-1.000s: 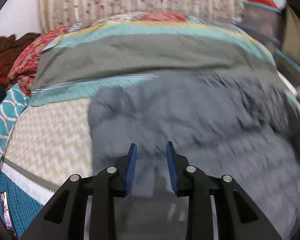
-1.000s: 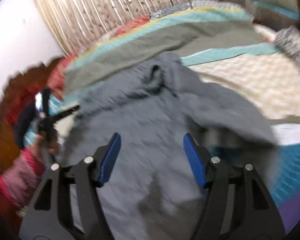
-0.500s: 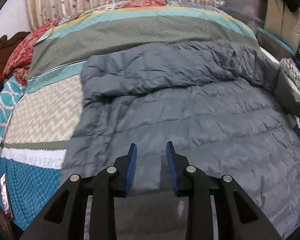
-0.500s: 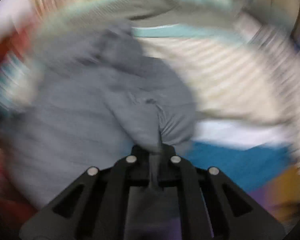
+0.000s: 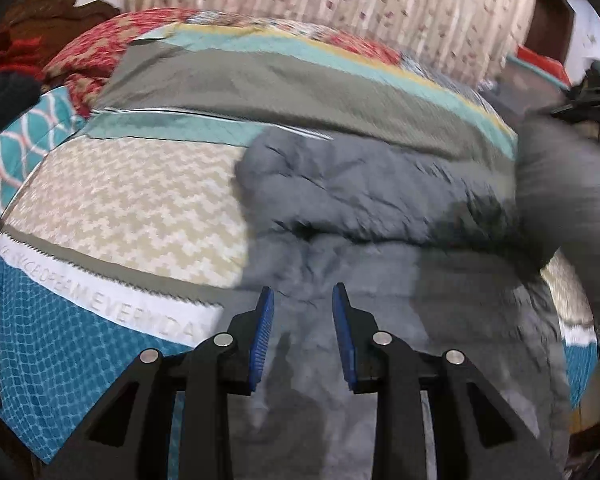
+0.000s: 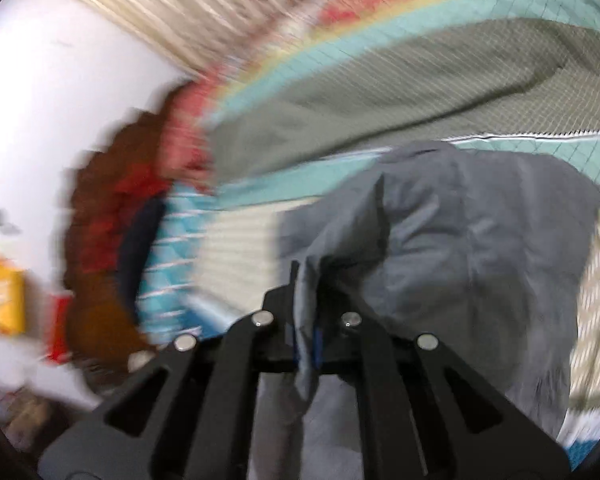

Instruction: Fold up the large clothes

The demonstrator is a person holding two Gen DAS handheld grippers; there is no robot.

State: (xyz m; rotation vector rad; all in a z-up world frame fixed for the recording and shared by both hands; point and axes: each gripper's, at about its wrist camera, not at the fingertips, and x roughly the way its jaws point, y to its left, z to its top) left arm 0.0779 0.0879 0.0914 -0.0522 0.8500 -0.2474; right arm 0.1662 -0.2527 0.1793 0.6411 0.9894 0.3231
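A grey quilted puffer jacket (image 5: 380, 208) lies spread on the bed, filling the centre and right of the left wrist view. My left gripper (image 5: 303, 300) is open and empty, low over the jacket's near part. My right gripper (image 6: 305, 280) is shut on a fold of the jacket (image 6: 460, 232) and holds it lifted above the bed. In the left wrist view this raised part shows as a blurred grey mass (image 5: 568, 200) at the right, with the right gripper dimly above it.
The bed carries a patchwork quilt (image 5: 140, 200) with cream, teal, grey and red bands. A striped curtain (image 5: 340, 8) hangs behind. Dark red and brown clothes (image 6: 112, 208) pile at the bed's left against a white wall (image 6: 60, 80).
My right gripper closed on the jacket and has lifted and swung it leftward. The left gripper stayed open and shifted over the jacket's left edge.
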